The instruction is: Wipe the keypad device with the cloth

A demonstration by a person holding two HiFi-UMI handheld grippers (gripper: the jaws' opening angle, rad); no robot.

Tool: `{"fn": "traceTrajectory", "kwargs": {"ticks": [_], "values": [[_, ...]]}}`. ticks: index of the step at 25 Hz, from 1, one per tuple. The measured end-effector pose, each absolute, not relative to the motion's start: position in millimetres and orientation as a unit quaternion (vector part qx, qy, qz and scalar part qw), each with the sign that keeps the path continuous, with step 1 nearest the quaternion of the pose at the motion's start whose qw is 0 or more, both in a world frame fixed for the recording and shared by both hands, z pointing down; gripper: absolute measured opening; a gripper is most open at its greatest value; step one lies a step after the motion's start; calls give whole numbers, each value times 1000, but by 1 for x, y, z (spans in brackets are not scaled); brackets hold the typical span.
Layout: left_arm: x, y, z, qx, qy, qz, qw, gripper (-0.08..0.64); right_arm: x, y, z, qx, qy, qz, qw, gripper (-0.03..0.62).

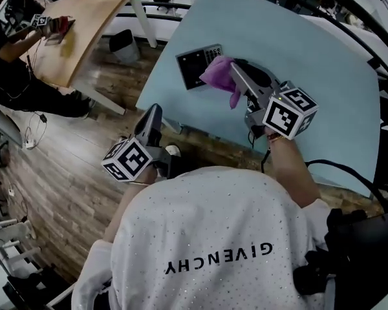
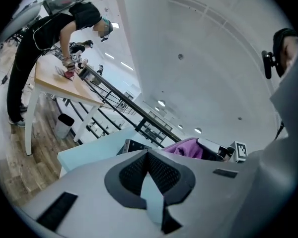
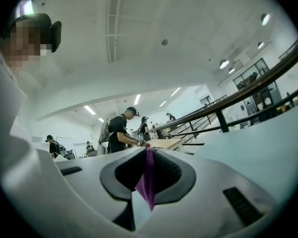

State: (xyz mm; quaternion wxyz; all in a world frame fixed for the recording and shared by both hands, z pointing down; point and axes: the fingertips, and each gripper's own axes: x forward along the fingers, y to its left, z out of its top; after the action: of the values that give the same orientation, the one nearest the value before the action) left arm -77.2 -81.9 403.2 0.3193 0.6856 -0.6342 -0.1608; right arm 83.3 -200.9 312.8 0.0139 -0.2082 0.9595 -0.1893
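A dark keypad device (image 1: 198,63) with a grey key block lies near the left corner of the pale blue table (image 1: 310,63). My right gripper (image 1: 231,70) is shut on a purple cloth (image 1: 220,76), which bunches just right of the keypad and overlaps its edge. In the right gripper view the purple cloth (image 3: 148,180) is pinched between the jaws. My left gripper (image 1: 154,113) hangs off the table's near-left edge over the floor, jaws together and holding nothing. In the left gripper view the keypad device (image 2: 134,147) and the purple cloth (image 2: 185,148) show beyond the jaws.
A wooden table (image 1: 77,24) stands at the far left, with another person (image 1: 13,50) working at it. A grey bin (image 1: 124,45) sits on the wooden floor between the tables. Black railings (image 1: 161,8) run behind. A cable (image 1: 349,173) trails near my right arm.
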Motion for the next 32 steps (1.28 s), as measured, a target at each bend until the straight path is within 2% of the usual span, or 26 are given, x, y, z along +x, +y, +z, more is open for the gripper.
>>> {"fn": "traceTrajectory", "kwargs": {"ticks": [6, 11, 19, 32], "values": [[-38, -78, 383, 707, -630, -157, 280, 1, 155, -195, 306, -257, 949, -178, 34, 43], [-12, -61, 377, 714, -624, -150, 281, 1, 191, -173, 320, -279, 945, -168, -13, 40], [-15, -43, 368, 725, -618, -141, 270, 0, 198, -145, 328, -298, 943, -139, -49, 38], [-32, 12, 377, 714, -622, -133, 294, 0, 199, -119, 329, -322, 932, -153, -71, 38]]}}
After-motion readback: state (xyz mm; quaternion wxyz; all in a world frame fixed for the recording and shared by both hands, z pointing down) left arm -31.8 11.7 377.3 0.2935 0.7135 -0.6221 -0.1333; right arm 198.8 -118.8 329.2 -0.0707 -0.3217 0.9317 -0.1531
